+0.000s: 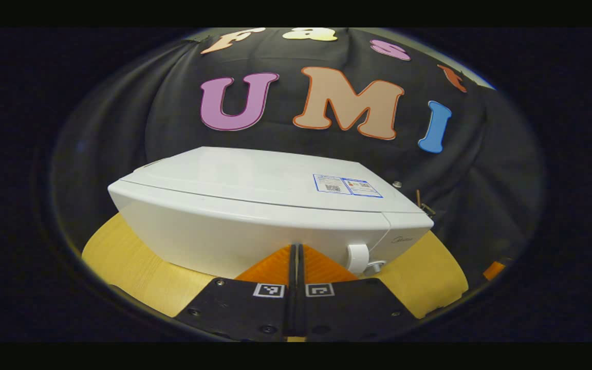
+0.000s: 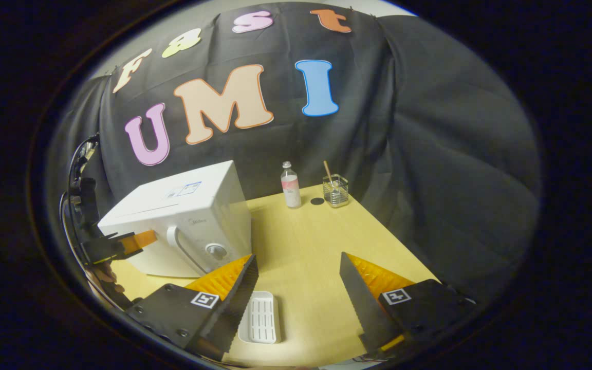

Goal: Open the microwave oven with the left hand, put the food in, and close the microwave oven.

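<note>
Tabletop (image 2: 306, 246) of pale wood carried everything, spreading from the middle of the right gripper view down toward 6 o'clock, and it showed as yellow wedges at 8 and 4 o'clock in the left gripper view. Microwave (image 1: 255, 205), white and boxy, sat on it with its door shut; in the left gripper view it filled the centre, label stickers on its top toward 2 o'clock and its white handle (image 1: 357, 258) at about 5 o'clock. In the right gripper view the microwave stood at 9 o'clock, handle and round knob (image 2: 216, 251) facing the camera.

Right hand-held gripper (image 2: 298, 288) held its fingers spread wide apart at 6 o'clock in its own view, gripping nothing. Left hand-held gripper (image 1: 296, 257) had its fingers pressed together with nothing between them, tips just in front of the microwave's door, just beside the handle; whether they touched the door I could not tell. The same gripper showed at 9 o'clock in the right gripper view, its tip at the door's left part, a hand (image 2: 103, 275) below it.

White slotted tray (image 2: 260, 317) lay on the tabletop between the right gripper's fingers, nearer the left one. Whether it held food I could not tell. A bottle (image 2: 290, 185) and a clear glass holder (image 2: 336, 191) with a stick in it stood at 12 o'clock near the back edge, a small dark disc (image 2: 317, 201) between them.
</note>
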`<action>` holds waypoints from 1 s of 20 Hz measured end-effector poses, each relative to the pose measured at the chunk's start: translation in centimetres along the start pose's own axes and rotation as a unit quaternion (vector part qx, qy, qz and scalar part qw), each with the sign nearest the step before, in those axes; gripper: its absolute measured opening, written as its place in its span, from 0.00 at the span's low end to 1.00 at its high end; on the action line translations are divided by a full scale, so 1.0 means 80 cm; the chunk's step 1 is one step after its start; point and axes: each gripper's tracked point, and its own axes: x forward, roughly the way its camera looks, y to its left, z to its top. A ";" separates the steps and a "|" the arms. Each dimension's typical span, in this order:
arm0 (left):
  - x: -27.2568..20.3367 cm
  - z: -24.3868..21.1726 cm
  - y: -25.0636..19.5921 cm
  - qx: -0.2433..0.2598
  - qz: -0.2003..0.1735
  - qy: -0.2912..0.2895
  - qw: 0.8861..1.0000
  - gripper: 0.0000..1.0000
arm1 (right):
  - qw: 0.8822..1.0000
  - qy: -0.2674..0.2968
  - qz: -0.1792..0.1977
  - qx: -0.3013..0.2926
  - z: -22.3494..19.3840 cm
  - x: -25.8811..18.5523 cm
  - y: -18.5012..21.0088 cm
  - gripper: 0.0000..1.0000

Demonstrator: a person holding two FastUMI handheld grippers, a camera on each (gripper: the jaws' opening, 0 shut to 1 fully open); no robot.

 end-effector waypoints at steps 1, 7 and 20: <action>-0.001 -0.001 0.003 0.001 0.001 0.001 1.000 0.01 | 1.000 -0.002 0.001 0.000 0.001 -0.002 0.001 0.99; -0.011 0.018 0.010 0.028 0.016 -0.009 0.999 0.01 | 1.000 -0.018 0.014 -0.005 0.020 -0.011 0.008 0.92; -0.132 0.131 0.027 0.056 0.037 -0.117 0.991 0.01 | 0.992 -0.102 0.060 -0.048 0.139 -0.033 0.041 0.92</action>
